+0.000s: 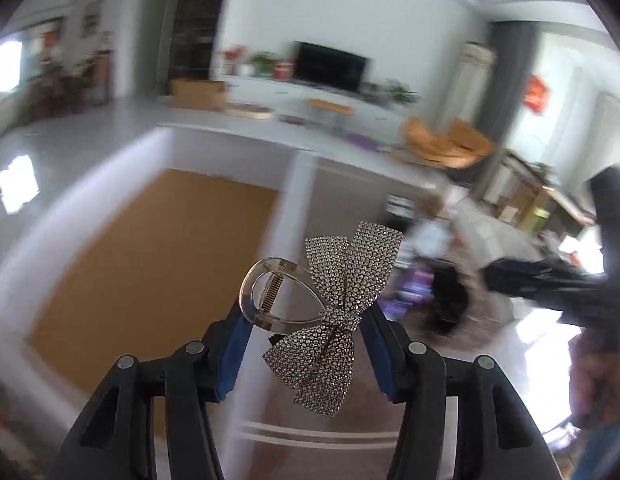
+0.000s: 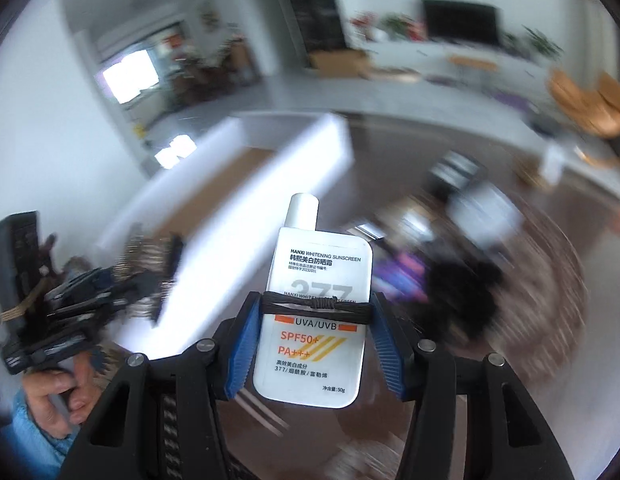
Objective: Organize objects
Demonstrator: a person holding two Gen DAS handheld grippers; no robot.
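**Both hands loaded, white box ahead and to the left**

While each gripper carries its own item, the coming move turns on where the open white box lies from the fingers. Nearest in the left wrist view, the left gripper (image 1: 306,320) has its blue fingers (image 1: 234,354) clamped on a rhinestone bow hair clip (image 1: 337,312), the clear claw part sticking out past the left finger and the bow's long axis running diagonally, lower end toward the camera. In the right wrist view, the right gripper (image 2: 315,312) is clamped across the middle of a white sunscreen bottle (image 2: 313,320), its long axis running straight out along the fingers, cap at the far end; a black hair tie (image 2: 315,305) is wrapped around it at finger level. Beyond both sets of fingers, ahead and to the left, sits the white box (image 1: 166,152) with its brown floor. The left gripper looks nearer to it, so the clip likely goes in first. Farther right, blurred clutter (image 2: 449,248) lies on the brown surface (image 2: 389,160)
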